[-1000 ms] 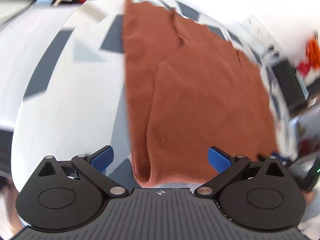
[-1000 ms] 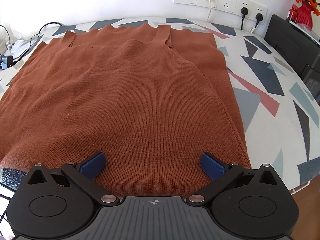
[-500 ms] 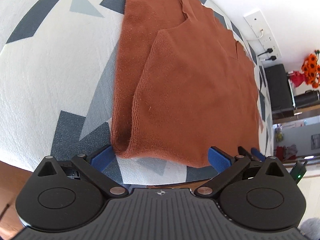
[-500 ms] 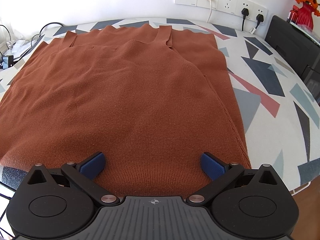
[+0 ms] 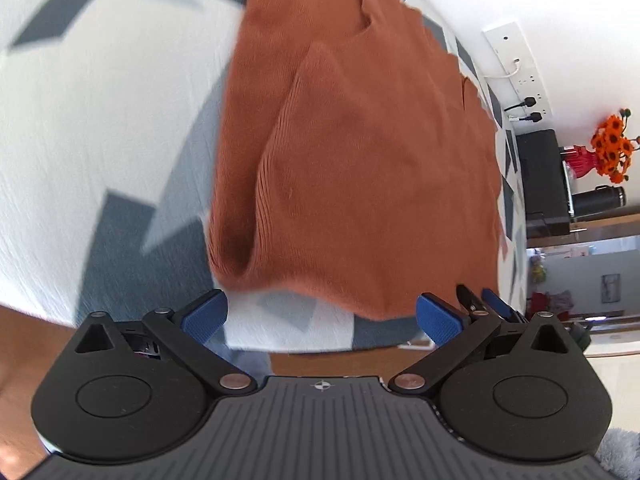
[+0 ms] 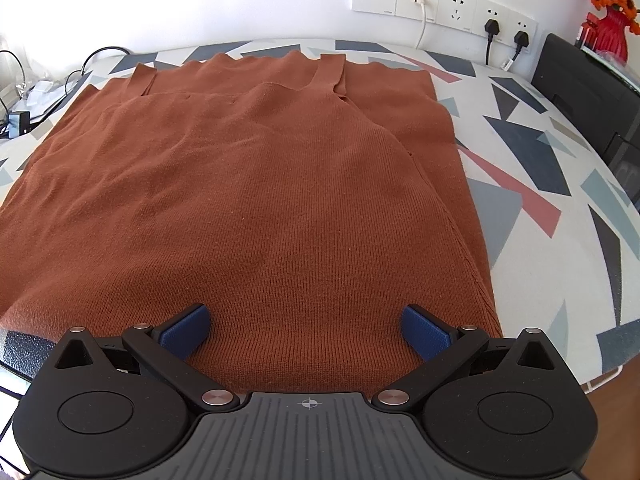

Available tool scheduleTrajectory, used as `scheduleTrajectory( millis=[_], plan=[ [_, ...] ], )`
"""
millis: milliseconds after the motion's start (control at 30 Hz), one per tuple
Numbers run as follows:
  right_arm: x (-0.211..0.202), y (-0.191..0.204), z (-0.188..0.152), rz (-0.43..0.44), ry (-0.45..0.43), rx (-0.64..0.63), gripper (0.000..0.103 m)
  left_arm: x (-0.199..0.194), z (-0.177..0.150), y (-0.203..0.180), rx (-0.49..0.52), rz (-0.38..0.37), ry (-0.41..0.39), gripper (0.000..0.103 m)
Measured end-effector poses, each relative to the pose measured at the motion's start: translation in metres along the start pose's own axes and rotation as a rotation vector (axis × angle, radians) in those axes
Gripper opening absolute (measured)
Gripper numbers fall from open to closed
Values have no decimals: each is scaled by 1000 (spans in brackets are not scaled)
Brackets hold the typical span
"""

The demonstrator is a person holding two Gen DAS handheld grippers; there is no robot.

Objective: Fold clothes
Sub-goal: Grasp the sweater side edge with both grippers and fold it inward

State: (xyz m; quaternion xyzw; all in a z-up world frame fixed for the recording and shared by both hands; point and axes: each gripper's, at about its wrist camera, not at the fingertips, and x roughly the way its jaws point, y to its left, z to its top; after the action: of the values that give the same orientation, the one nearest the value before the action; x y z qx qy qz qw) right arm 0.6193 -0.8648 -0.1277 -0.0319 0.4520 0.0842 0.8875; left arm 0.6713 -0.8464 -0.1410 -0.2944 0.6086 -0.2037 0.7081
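Your left hand-held gripper (image 5: 320, 316) hangs released at the near tabletop (image 5: 92, 128) edge, its blue pads straddling nothing, with the folded corner of the rust-brown knit garment (image 5: 360, 160) just past it at twelve o'clock, probably lined up to pinch that corner. Your right hand-held gripper (image 6: 306, 330) is likewise spread wide, low over the garment's (image 6: 260, 200) near hem, grasping nothing, likely ready for the matching pinch.

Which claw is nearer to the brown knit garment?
Right. The right claw is open over the brown knit garment at its near hem; the left claw hangs open just off its corner.
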Motion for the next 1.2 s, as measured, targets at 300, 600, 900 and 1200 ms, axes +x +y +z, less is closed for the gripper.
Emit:
scheduleTrajectory(
  millis=[300,600,900,1200],
  plan=[
    [-1,-2,6,15,36,2,102,3,-1,-6,-4,-29,-20,102],
    [-16,-30,6,1,18,138,102,-3,1,-10,-4,60,-103,97],
    [-40,-87,-2,-17,-73,386,87,-4,1,0,-76,-28,-79,96],
    [-37,-131,-18,50,-50,606,49,-9,-7,5,-159,35,-172,41]
  ],
)
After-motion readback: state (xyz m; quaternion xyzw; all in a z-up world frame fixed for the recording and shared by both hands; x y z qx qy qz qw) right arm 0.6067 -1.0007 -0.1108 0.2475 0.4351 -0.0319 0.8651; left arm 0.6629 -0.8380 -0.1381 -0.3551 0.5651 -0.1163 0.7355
